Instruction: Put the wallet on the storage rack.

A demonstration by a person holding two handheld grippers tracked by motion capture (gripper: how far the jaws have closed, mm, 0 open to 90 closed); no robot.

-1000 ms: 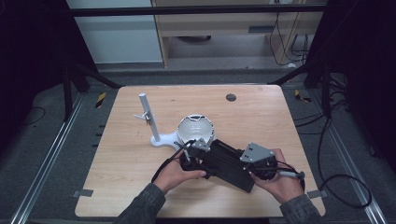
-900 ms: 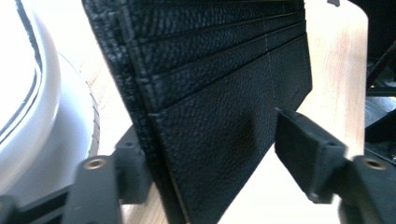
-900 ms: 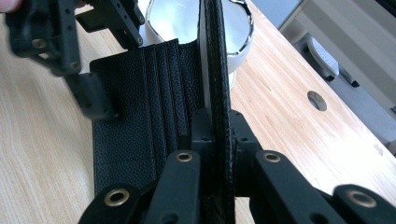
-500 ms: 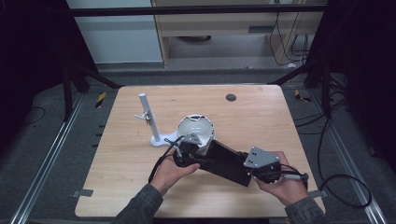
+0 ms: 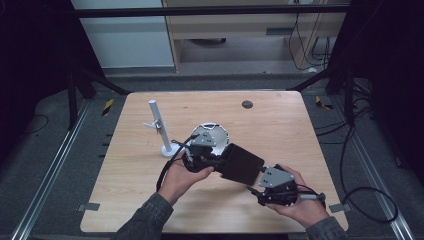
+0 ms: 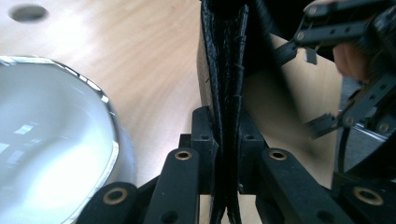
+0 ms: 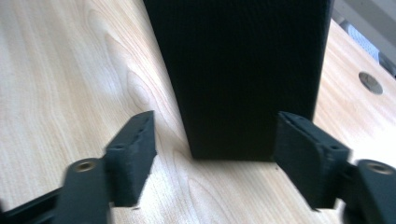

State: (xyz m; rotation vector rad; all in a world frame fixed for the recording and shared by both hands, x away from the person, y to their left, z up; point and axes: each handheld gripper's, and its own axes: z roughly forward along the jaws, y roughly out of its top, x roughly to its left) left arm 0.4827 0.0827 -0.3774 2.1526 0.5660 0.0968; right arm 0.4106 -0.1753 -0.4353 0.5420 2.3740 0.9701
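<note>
A flat black leather-like case (image 5: 242, 163) lies slanted at the table's middle front. My left gripper (image 5: 221, 162) is shut on its near-left end. In the left gripper view the case's stitched edge (image 6: 224, 60) stands on edge, pinched between the jaws (image 6: 223, 140). My right gripper (image 5: 256, 192) sits just off the case's front right end, open. In its own view the case's end (image 7: 238, 70) lies a little ahead of the spread jaws (image 7: 217, 156), not touched. The open right gripper (image 6: 303, 88) also shows beyond the case in the left gripper view.
A white bowl (image 5: 212, 134) sits right behind my left gripper, close beside it (image 6: 46, 140). A white post on a round base (image 5: 158, 126) stands to the left. A dark round hole (image 5: 247, 104) marks the table's far side. Bare wood surrounds these.
My right gripper has drawn back toward the front right, away from the case's end. My left hand has shifted the case slightly.
</note>
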